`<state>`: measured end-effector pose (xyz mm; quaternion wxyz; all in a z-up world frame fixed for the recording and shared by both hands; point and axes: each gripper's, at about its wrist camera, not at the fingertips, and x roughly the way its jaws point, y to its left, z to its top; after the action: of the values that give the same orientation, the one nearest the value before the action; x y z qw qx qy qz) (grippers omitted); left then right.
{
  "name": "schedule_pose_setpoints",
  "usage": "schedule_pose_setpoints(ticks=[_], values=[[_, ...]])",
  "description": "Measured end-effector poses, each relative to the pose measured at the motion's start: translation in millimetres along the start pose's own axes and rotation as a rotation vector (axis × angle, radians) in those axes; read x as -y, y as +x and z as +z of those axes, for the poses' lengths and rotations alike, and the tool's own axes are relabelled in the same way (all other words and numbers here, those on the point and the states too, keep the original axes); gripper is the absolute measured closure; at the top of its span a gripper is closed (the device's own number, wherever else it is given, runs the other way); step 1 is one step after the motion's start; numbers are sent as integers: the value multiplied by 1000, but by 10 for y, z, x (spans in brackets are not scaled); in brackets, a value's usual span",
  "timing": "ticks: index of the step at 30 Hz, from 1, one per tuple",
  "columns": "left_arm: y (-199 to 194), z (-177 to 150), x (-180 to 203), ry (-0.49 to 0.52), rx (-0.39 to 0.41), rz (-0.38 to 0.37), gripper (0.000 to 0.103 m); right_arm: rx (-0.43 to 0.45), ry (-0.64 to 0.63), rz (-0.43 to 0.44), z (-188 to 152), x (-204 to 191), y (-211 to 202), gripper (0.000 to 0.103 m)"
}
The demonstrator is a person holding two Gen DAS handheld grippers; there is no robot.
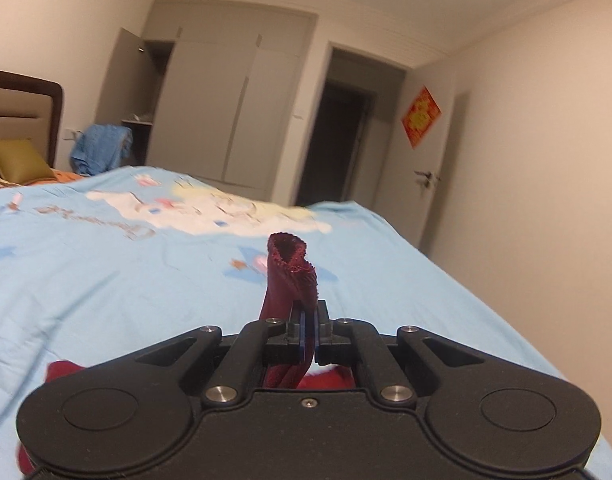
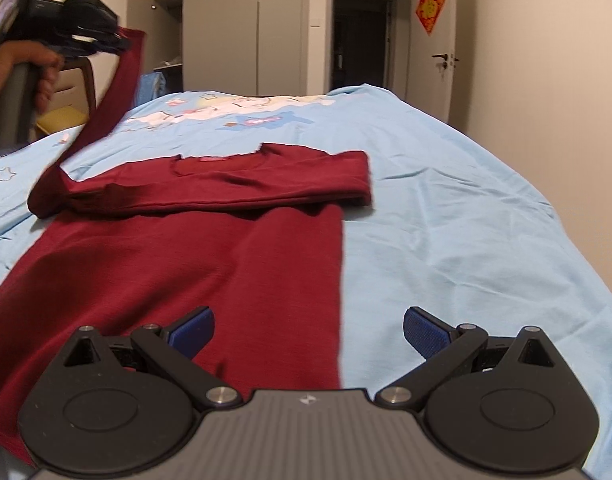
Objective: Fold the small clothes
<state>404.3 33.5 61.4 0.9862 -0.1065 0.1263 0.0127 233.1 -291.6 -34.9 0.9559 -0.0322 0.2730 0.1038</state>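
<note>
Dark-red long-sleeved knit shirt lengthwise on light-blue printed bedsheet, collar toward wardrobe; left gripper clenched on raised sleeve, right gripper released.

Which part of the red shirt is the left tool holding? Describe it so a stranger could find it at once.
Start at the light blue bedsheet, where the dark red shirt lies flat. From its far left shoulder, one sleeve rises off the bed to the left tool, which is shut on its cuff. Unlike the other sleeve, folded flat across the chest, this one hangs stretched in the air.
</note>
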Motion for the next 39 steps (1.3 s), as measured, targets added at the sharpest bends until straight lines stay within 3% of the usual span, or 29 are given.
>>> schedule_pose_setpoints(ticks=[6, 13, 18, 22, 25, 29, 39], values=[[359, -548, 324, 83, -123, -54, 100, -13, 17, -26, -44, 129, 12, 0], [538, -838, 332, 83, -231, -96, 99, -29, 30, -30, -89, 174, 49, 0], [489, -847, 275, 56, -308, -135, 81, -31, 37, -29, -92, 172, 65, 0], [322, -828, 186, 40, -335, -151, 44, -32, 37, -28, -84, 153, 72, 0], [79, -793, 76, 35, -337, -154, 33, -29, 31, -25, -76, 124, 69, 0], [-247, -749, -196, 46, -326, -78, 18, -29, 22, -15, -68, 72, 94, 0], [-887, -876, -1283, 110, -339, 287, 17, -22, -39, 32, 59, -188, 243, 0]])
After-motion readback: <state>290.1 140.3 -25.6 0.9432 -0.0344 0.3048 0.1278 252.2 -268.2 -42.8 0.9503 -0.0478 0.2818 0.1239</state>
